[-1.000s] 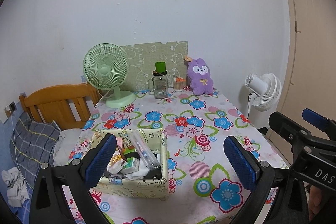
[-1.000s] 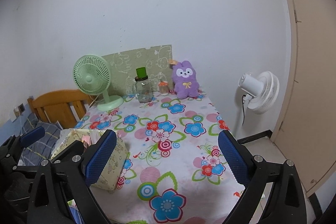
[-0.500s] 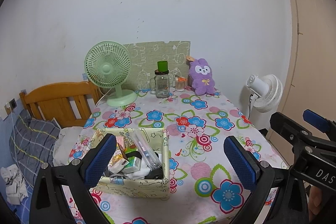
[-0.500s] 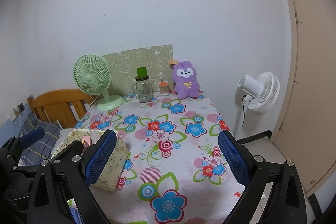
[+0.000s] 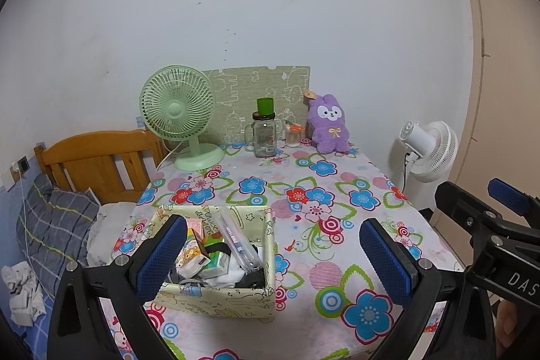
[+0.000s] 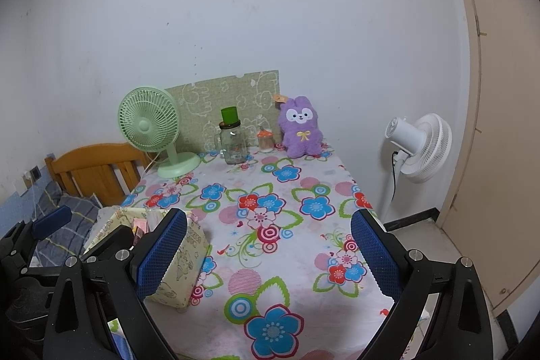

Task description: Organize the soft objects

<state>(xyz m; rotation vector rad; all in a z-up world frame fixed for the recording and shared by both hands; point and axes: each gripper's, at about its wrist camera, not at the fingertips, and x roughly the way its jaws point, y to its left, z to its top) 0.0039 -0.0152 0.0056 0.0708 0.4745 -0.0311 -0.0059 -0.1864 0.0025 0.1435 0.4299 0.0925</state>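
Observation:
A purple plush bunny (image 5: 329,125) sits upright at the far edge of the flowered table (image 5: 303,211), against the wall; it also shows in the right wrist view (image 6: 301,128). A pale green fabric box (image 5: 219,253) full of small packets stands at the near left of the table, also seen in the right wrist view (image 6: 182,262). My left gripper (image 5: 273,262) is open and empty, hovering above the box and the table's near edge. My right gripper (image 6: 268,258) is open and empty over the near table, right of the box.
A green desk fan (image 5: 180,117), a glass jar with a green cap (image 5: 265,132) and a small toothpick jar (image 5: 293,137) line the back. A white floor fan (image 5: 428,150) stands right of the table. A wooden bed headboard (image 5: 98,161) and bedding lie left.
Both grippers have drifted slightly; the left view shifted a little so the table sits marginally farther. Both stay open and empty.

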